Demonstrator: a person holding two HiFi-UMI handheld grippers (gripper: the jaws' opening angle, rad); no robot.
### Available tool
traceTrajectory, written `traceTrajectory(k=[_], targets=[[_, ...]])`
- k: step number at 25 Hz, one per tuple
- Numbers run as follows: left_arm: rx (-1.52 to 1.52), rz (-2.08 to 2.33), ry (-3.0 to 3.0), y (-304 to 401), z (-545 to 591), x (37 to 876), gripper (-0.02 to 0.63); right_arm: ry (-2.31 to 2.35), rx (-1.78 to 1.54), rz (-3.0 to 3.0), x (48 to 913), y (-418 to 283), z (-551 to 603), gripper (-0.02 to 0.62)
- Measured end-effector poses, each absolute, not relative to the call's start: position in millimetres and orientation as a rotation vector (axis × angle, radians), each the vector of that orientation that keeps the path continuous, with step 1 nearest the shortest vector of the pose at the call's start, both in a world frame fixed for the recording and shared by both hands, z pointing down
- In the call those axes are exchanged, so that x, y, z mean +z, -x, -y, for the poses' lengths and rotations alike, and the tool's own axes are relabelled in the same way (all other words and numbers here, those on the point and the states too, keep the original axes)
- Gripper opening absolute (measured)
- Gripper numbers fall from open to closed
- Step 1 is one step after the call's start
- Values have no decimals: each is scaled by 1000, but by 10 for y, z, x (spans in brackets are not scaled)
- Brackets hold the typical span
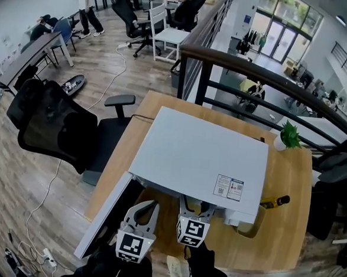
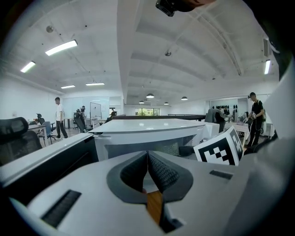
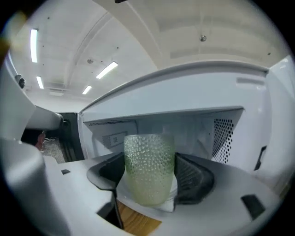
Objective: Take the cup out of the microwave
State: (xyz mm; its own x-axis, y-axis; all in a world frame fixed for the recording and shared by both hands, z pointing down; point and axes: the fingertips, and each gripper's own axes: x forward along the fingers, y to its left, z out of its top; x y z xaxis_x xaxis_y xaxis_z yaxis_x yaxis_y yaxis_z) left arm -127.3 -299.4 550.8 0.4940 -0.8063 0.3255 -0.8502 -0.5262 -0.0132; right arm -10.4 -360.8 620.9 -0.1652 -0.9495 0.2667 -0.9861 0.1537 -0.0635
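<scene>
A dimpled, pale green glass cup (image 3: 149,167) stands upright between the pads of my right gripper (image 3: 151,177), which is shut on its sides. It is just in front of the open cavity (image 3: 184,133) of the white microwave (image 1: 202,155). In the head view my right gripper (image 1: 197,211) reaches under the microwave's front edge, and the cup is hidden there. The microwave door (image 1: 105,219) hangs open to the left. My left gripper (image 1: 146,213) is beside the door, shut with nothing in it, its pads (image 2: 159,173) touching.
The microwave stands on a wooden table (image 1: 285,231). A dark bottle (image 1: 274,202) and a brownish container (image 1: 250,226) are at its right front corner, a small potted plant (image 1: 288,137) at the far right. A black office chair (image 1: 56,127) is left of the table, a railing (image 1: 272,82) behind.
</scene>
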Motion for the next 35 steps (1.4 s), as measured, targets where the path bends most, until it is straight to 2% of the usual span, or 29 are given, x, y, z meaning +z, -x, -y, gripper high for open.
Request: traceTrajectory(k=[19,35], targets=[[379,1554,-2575,1197,2107,5042,26,-1831,276,2327,5756,24,2540,347],[312,1695,-2574,1153,1447,4554,26,-1752,183,2457,5007,24,1742,344]])
